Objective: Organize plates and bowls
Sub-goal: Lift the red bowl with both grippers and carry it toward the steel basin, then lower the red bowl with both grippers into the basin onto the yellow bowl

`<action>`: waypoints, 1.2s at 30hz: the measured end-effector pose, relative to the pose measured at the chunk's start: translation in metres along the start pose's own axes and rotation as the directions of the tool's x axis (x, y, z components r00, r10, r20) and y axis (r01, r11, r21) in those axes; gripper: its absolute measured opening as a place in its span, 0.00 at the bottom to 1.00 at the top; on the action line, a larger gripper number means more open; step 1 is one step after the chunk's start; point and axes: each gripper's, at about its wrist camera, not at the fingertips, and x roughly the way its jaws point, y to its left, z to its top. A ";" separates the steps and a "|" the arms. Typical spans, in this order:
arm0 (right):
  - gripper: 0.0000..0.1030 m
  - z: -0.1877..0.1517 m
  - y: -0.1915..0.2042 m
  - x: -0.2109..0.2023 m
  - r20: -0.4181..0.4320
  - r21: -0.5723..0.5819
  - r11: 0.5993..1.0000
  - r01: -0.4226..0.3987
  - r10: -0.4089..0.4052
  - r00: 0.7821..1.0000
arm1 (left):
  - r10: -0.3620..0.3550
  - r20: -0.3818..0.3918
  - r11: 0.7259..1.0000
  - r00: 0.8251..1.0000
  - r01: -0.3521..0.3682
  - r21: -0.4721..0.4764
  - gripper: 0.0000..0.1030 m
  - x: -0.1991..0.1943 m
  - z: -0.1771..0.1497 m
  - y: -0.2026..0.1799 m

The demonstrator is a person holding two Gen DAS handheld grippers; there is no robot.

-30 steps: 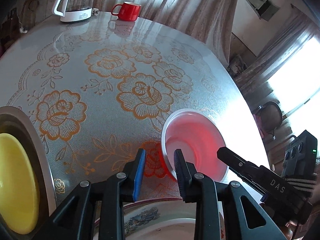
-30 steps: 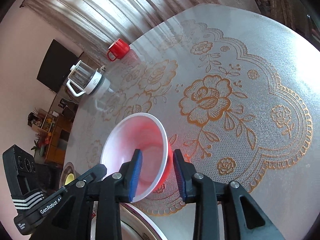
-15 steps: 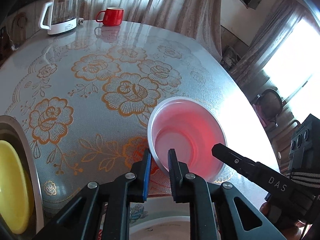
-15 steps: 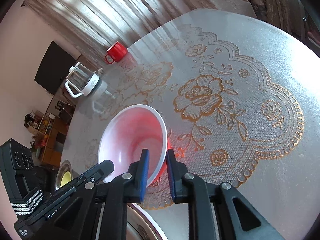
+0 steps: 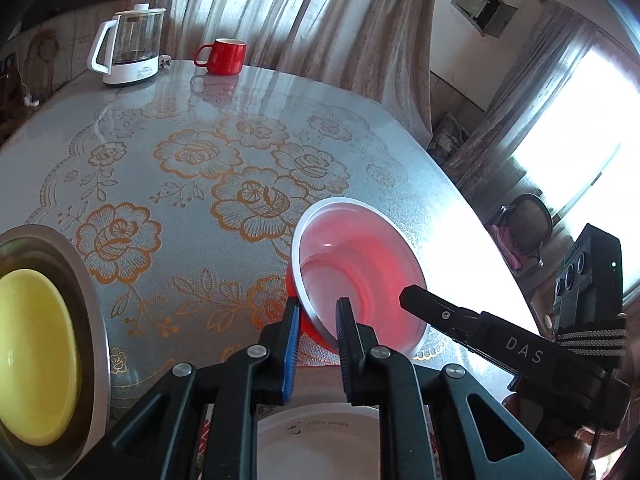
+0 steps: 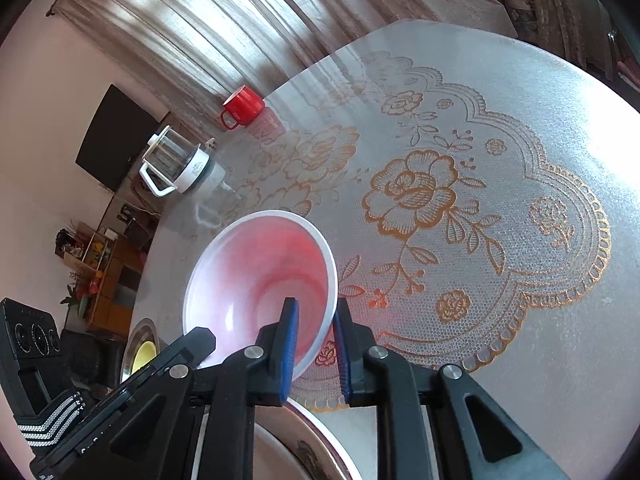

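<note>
Two grippers and seven other items on my screens, logged largest first. Table [image 5: 224, 128]: round, glossy, covered by a pale lace-pattern cloth [image 6: 460, 208] with orange roses. Curtains [image 5: 280, 12]: striped, hanging behind the far edge. Metal basin [image 5: 94, 320]: at my left edge of the left view, holding a yellow plate [image 5: 36, 356] inside it. White plate [image 5: 320, 440]: directly below the left tool, near table edge, faint writing on its face; a patterned rim of another dish shows under the right tool, too cut off to identify. Bowl [image 5: 360, 280]: red outside, white-pink inside, tilted with its mouth toward the cameras, near the table's near edge above the white plate; I cannot tell whether its base touches the cloth. Left gripper [image 5: 318, 320]: my blue-padded fingers pinch the bowl's left rim, one pad outside the wall, one inside. Right gripper [image 6: 314, 332]: likewise clamped on the opposite rim, one pad inside, one outside; both sets of jaws have just been closing onto that rim. Kettle [image 5: 128, 52]: glass body, white base and handle, at the far edge. Mug [image 5: 224, 56]: red, standing just beside the kettle, handle toward it.
</note>
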 end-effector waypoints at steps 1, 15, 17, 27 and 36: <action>0.16 0.000 0.002 -0.001 0.002 -0.005 1.000 -0.001 0.001 1.000 | 0.002 0.002 1.000 1.000 -0.002 -0.001 0.16 -0.002 -0.001 0.001; 0.16 -0.009 0.043 0.001 -0.002 -0.094 0.995 -0.040 0.040 0.999 | 0.018 0.074 0.999 0.997 -0.014 -0.052 0.16 -0.046 -0.011 0.027; 0.16 -0.012 0.052 0.002 -0.007 -0.114 0.992 -0.050 0.049 0.999 | 0.020 0.088 0.998 0.996 -0.014 -0.067 0.16 -0.055 -0.012 0.036; 0.16 -0.025 0.103 0.009 -0.048 -0.206 0.972 -0.112 0.104 0.993 | 0.040 0.161 0.990 0.986 -0.018 -0.139 0.16 -0.104 -0.022 0.072; 0.16 -0.043 0.145 0.024 -0.109 -0.272 0.948 -0.168 0.143 0.984 | 0.090 0.197 0.977 0.976 -0.048 -0.208 0.16 -0.137 -0.036 0.109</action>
